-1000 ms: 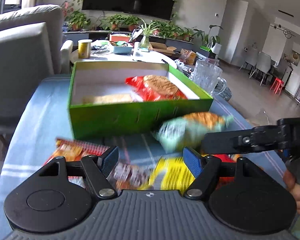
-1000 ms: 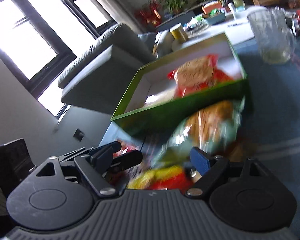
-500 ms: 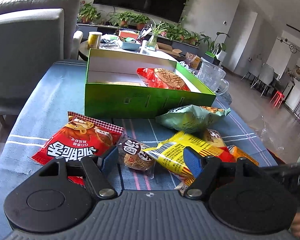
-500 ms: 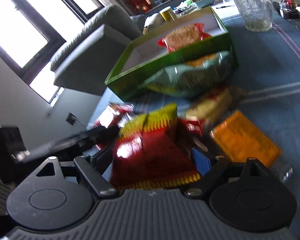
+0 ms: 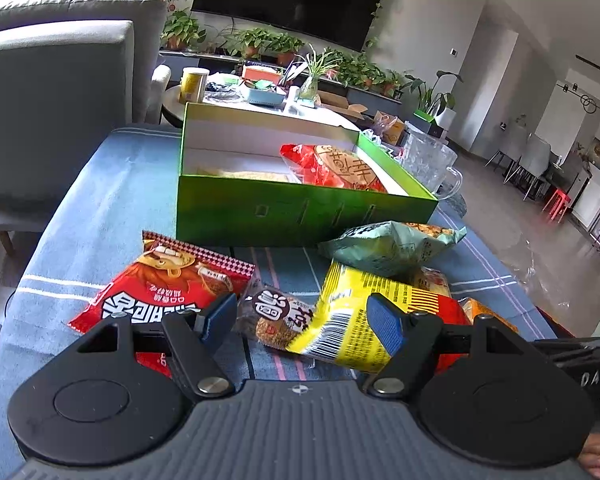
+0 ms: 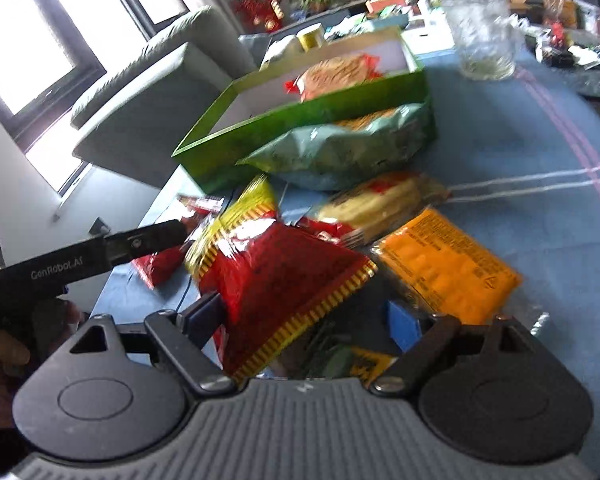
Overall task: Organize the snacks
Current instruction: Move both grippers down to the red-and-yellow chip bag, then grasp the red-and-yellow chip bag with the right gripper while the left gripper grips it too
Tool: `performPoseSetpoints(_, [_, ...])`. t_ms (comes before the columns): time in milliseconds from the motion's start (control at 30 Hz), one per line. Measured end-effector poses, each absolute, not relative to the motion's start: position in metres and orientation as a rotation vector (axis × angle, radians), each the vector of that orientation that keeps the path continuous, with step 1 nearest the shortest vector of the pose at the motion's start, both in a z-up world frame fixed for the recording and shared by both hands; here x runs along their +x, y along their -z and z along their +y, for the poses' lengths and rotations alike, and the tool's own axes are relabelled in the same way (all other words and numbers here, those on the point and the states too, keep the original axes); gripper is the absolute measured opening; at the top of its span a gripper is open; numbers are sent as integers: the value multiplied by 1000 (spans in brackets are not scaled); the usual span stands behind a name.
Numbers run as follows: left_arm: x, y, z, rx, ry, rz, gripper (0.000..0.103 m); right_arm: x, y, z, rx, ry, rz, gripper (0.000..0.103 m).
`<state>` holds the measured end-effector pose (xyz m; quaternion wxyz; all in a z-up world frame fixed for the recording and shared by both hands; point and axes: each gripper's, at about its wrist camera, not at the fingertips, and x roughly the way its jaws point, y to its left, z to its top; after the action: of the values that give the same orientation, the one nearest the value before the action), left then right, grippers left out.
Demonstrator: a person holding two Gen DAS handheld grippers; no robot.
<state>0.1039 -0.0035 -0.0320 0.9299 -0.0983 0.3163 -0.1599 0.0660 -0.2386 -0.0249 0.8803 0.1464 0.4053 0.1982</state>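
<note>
Red-and-yellow packet (image 6: 284, 280) lies between right gripper (image 6: 304, 320) jaws, seemingly lengthwise boxward.

A grey armchair (image 5: 56, 92) fills the upper left of the left wrist view, and a black television (image 5: 292, 0) hangs on the wall at top centre above a row of potted plants (image 5: 268, 44). Right of centre stands a clear glass mug (image 5: 430, 162). A yellow can (image 5: 194, 85) stands upper left of centre.
</note>
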Motion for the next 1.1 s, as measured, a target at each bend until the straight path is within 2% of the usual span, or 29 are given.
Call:
performPoseSetpoints(567, [102,44,-18,-169,373,685,69,67,14,-252,459,-328,809,82])
performPoseSetpoints(833, [98,43,-14,-187,396,688,70,67,24,-242,333,-317,813,82])
performPoseSetpoints(1100, [98,44,-15,-209,426,698,76,62,28,-249,331,-328,811,82])
